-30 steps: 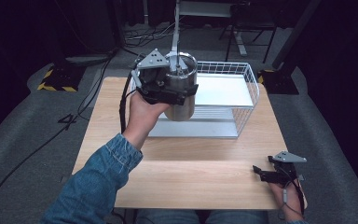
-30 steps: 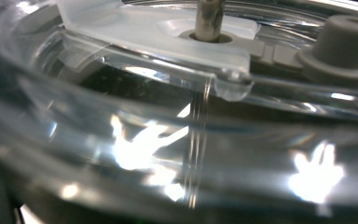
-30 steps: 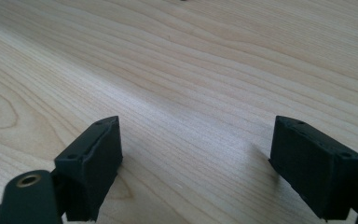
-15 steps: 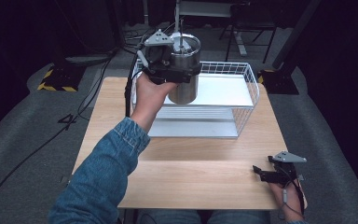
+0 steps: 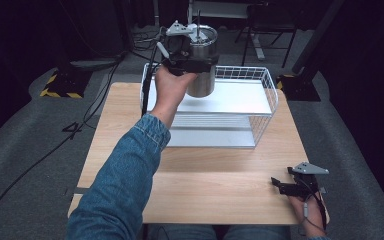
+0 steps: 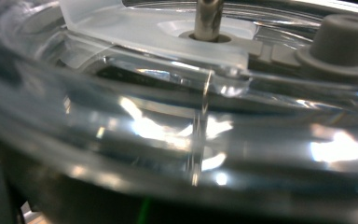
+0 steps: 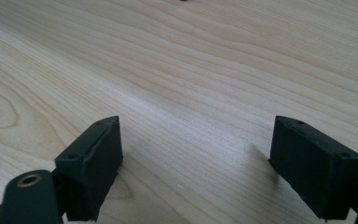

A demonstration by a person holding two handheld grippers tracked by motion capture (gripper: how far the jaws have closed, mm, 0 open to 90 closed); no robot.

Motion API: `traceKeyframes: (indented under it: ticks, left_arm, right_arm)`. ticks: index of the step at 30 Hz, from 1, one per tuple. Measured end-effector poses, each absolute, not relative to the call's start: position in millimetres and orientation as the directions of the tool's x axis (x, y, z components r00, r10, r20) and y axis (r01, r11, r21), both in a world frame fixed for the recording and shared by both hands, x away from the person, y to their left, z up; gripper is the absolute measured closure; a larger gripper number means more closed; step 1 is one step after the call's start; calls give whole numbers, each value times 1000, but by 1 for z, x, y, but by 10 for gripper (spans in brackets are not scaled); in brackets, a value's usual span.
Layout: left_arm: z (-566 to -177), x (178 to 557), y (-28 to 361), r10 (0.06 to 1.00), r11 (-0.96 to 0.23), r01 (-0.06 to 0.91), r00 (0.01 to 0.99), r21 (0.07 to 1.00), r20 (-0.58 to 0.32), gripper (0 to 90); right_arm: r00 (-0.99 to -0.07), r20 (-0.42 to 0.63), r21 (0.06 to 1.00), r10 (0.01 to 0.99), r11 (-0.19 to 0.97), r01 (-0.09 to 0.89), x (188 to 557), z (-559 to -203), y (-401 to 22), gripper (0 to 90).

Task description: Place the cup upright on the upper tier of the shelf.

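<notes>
1. Spanning beneath both my tongs is the wooden table; the white wire basket stands at its far side, below my left gripper.
2. Held up by my left gripper, pinched at its clear lid, is the steel tumbler, above the basket's left end.
3. My right gripper rests at the near right edge, jaws spread, holding nothing.
</notes>
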State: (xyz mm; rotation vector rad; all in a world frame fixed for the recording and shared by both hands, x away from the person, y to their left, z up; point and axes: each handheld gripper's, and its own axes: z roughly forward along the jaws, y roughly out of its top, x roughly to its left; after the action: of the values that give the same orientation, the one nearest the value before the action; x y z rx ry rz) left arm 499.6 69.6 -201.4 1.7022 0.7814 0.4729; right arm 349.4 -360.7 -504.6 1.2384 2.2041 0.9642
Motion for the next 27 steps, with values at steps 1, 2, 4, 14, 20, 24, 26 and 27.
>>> traceKeyframes:
  ticks: [1,2,4,14,20,24,26,27]
  left_arm:
    - [-205,505,67,716,-134,253,693,958,-83,36]
    - [-205,505,67,716,-134,253,693,958,-83,36]
    - [-208,509,65,720,-135,252,689,958,-79,36]
    - [-227,530,59,752,-135,293,652,947,-95,36]
    - [-236,536,54,761,-155,317,642,936,-91,35]
    - [-240,538,52,763,-171,321,642,932,-81,36]
    - [-241,538,51,763,-175,323,642,930,-80,36]
    - [-242,538,51,764,-175,325,640,929,-80,36]
  right_arm:
    - [-508,-36,747,861,360,558,349,-505,-361,175]
    - [-508,-36,747,861,360,558,349,-505,-361,175]
    - [-507,-37,749,861,360,556,349,-505,-360,176]
    - [-510,-41,750,859,364,553,349,-505,-360,179]
    - [-510,-44,751,859,365,551,348,-505,-360,180]
    - [-511,-49,752,858,369,547,348,-505,-360,181]
    - [-511,-49,752,858,369,547,348,-505,-360,181]
    - [-512,-49,752,858,369,547,348,-505,-360,181]
